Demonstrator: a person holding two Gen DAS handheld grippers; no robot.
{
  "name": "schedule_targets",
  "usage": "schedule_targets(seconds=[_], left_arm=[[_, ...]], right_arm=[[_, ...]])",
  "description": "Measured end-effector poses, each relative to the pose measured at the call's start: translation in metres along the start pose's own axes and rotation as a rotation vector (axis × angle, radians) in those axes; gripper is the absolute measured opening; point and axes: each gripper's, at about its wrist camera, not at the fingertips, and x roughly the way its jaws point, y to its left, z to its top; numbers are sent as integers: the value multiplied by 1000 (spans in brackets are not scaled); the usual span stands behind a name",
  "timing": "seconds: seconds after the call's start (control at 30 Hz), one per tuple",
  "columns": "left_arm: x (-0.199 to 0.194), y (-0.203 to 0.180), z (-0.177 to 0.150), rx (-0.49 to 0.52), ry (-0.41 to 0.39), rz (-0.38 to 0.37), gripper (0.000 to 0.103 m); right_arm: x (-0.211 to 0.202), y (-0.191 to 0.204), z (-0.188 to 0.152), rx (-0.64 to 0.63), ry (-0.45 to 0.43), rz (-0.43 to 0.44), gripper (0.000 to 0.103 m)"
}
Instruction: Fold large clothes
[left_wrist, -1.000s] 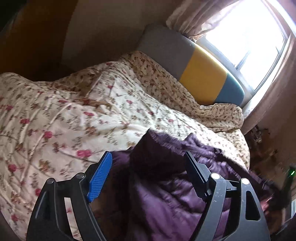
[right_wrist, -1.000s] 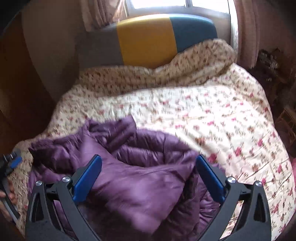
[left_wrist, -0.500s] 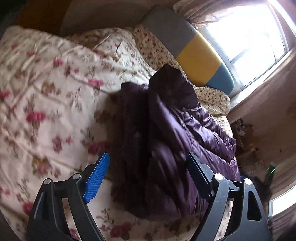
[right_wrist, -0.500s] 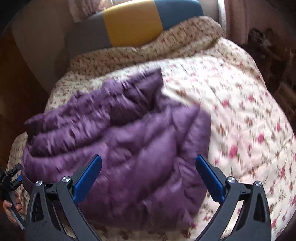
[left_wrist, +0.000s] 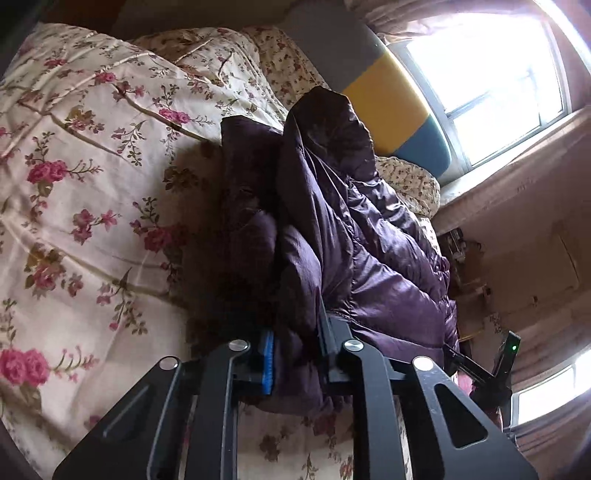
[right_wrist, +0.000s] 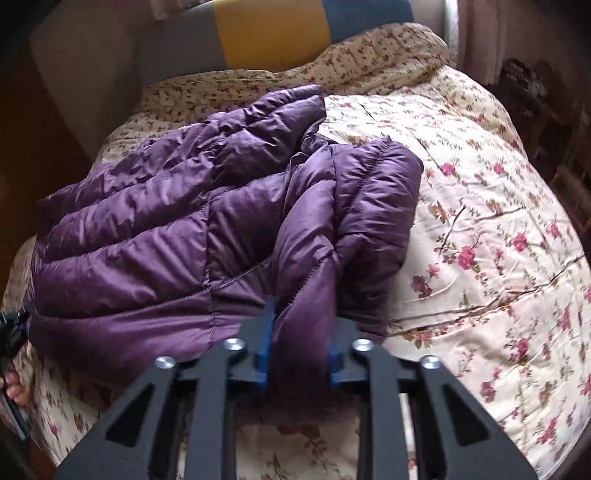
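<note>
A floral quilt in cream with pink roses covers the bed and fills the left of the left wrist view; a second cover with a smaller print is bunched up toward the headboard, which is padded in 3 colour bands: grey, yellow and blue. Right of that a bright window with a pale curtain lights the room, and a dim wall with clutter below it closes the right side.

The purple puffer jacket lies crumpled on the quilt near the bed's near edge. The left gripper has just been closing and its jaws now pinch a thick fold at the jacket's near edge. The right gripper has likewise just been closing and its blue pads clamp a fold of the jacket hem.

Only the left wrist view shows the window. Only the right wrist view shows the jacket's quilted panels spread out, the wide bare quilt to its right, and fingers on a dark handle at the far left edge
</note>
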Motion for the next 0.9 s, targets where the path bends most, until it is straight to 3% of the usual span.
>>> schedule_targets(seconds=[0.3, 0.77, 0.9], left_arm=[[-37, 4, -37, 28, 23, -9, 15], [-136, 6, -155, 54, 48, -16, 15], [-144, 5, -166, 76, 54, 8, 17]], right_arm=[[-37, 16, -46, -107, 19, -10, 11], [-121, 31, -172, -207, 79, -16, 11], [-127, 30, -182, -190, 66, -37, 24]])
